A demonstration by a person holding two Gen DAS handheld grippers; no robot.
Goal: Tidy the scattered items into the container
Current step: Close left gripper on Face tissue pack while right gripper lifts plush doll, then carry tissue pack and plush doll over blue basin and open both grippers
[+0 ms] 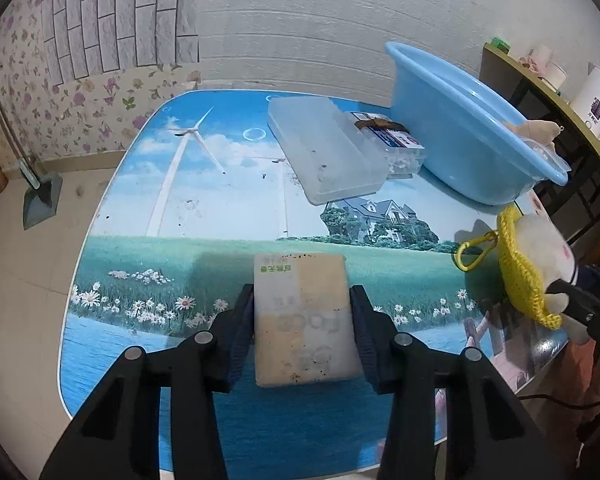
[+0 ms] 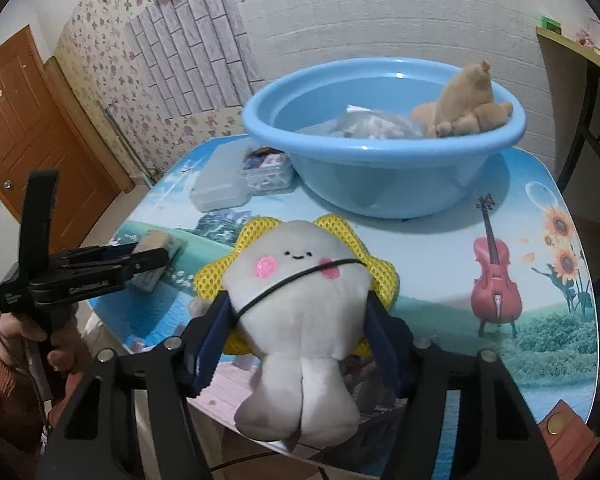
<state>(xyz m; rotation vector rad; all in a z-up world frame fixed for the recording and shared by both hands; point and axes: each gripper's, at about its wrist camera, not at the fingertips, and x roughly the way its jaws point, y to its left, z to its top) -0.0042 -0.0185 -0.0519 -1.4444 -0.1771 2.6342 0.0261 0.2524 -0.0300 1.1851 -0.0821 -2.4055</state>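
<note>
While both handheld grippers are working over a round-cornered table (image 1: 220,208) printed with a windmill and meadow scene, the left gripper (image 1: 302,320) is closing its two black fingers (image 1: 242,322) on a flat, pale cream rectangular packet (image 1: 302,320), which is lying between them with its long sides against the pads. That packet is sitting near the table's front edge, well apart from the light blue round plastic basin (image 2: 380,184) standing at the far side. The right gripper (image 2: 296,312) is squeezing a soft white plush toy with a smiling face, pink cheeks and a yellow mesh frill (image 2: 300,280); its blue-padded fingers (image 2: 210,346) are pressing into the toy's sides, and the toy's legs are hanging toward the camera. A thin black cord is crossing the toy's face. Inside the basin, a tan plush animal (image 2: 464,100) is leaning against the far wall beside a crumpled clear plastic bag (image 2: 372,124). Two clear plastic boxes (image 1: 328,148) are resting just beside the basin.
</note>
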